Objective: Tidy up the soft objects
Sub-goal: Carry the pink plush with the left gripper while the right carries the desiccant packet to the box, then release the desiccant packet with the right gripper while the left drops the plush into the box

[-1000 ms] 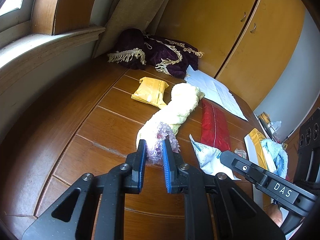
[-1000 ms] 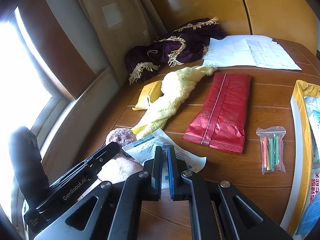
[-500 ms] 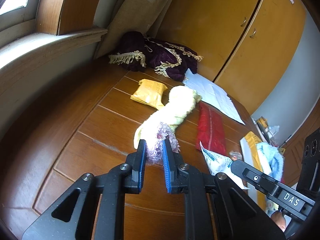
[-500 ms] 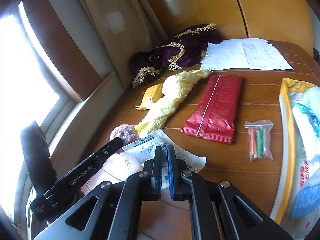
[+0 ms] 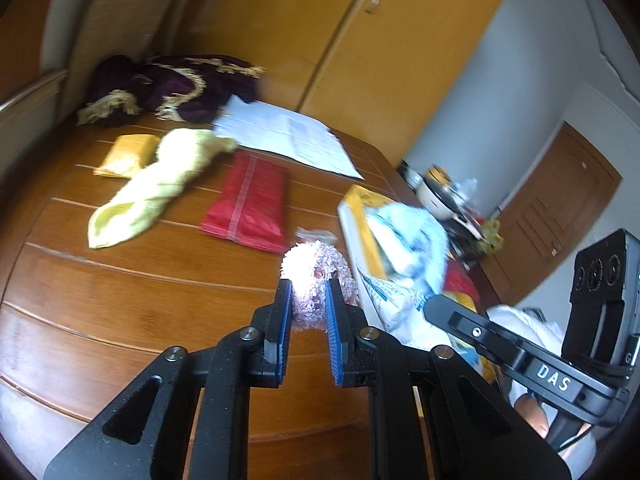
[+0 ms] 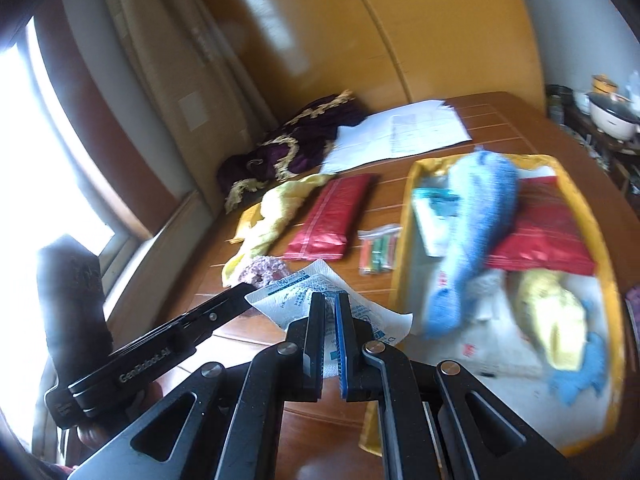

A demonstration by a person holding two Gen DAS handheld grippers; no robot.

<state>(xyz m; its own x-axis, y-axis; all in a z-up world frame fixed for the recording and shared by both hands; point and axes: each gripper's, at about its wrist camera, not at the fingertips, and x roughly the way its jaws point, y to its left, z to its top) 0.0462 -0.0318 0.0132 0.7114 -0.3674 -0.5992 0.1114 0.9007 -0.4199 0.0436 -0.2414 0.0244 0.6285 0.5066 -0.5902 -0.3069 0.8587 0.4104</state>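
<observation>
Your left tool [image 5: 307,300] is clamped on the fuzzy pink scrunchie [image 5: 316,276], held above the desk [image 5: 132,292] just short of the yellow tray [image 6: 404,248]. Your right tool [image 6: 329,312] is nearly closed, pinching the white paper packet [image 6: 296,296] beside that tray. In the tray lies a blue plush fish [image 6: 476,208]. Beyond the tray's left side sit the red pouch [image 5: 248,204] and yellow towel [image 5: 160,184].

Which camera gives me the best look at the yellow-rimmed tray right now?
The right wrist view: the yellow-rimmed tray shows nearly whole, with the blue plush toy lying in it. The left wrist view catches only its near corner, blurred and partly hidden.
</observation>
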